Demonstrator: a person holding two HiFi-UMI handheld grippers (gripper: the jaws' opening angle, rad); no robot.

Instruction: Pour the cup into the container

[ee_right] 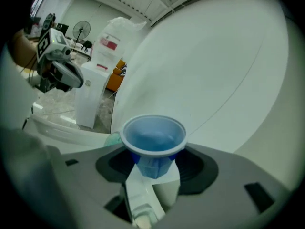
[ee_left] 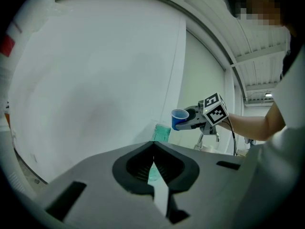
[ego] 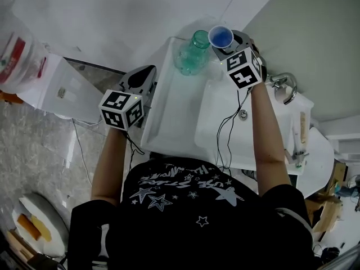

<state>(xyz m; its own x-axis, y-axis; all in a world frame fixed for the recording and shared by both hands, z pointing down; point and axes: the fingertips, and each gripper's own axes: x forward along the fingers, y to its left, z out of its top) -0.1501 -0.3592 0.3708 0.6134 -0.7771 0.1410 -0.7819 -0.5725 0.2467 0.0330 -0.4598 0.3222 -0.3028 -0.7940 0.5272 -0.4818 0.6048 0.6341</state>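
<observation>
Count: one blue cup [ego: 220, 36], one green container [ego: 193, 54], two grippers. The container stands at the far edge of the white counter [ego: 169, 114], left of the basin [ego: 225, 131]; the counter between it and the near edge is bare. The right gripper [ego: 228, 48] clamps the cup's body, rim up, raised just right of the container's mouth. The left gripper [ego: 145, 72], jaws together and empty, is off the counter's left edge

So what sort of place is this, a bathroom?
Likely a washing corner of a larger workroom, not a home bathroom: a white sink with a chrome tap stands against a plain wall, and a pedestal fan stands farther off.
</observation>
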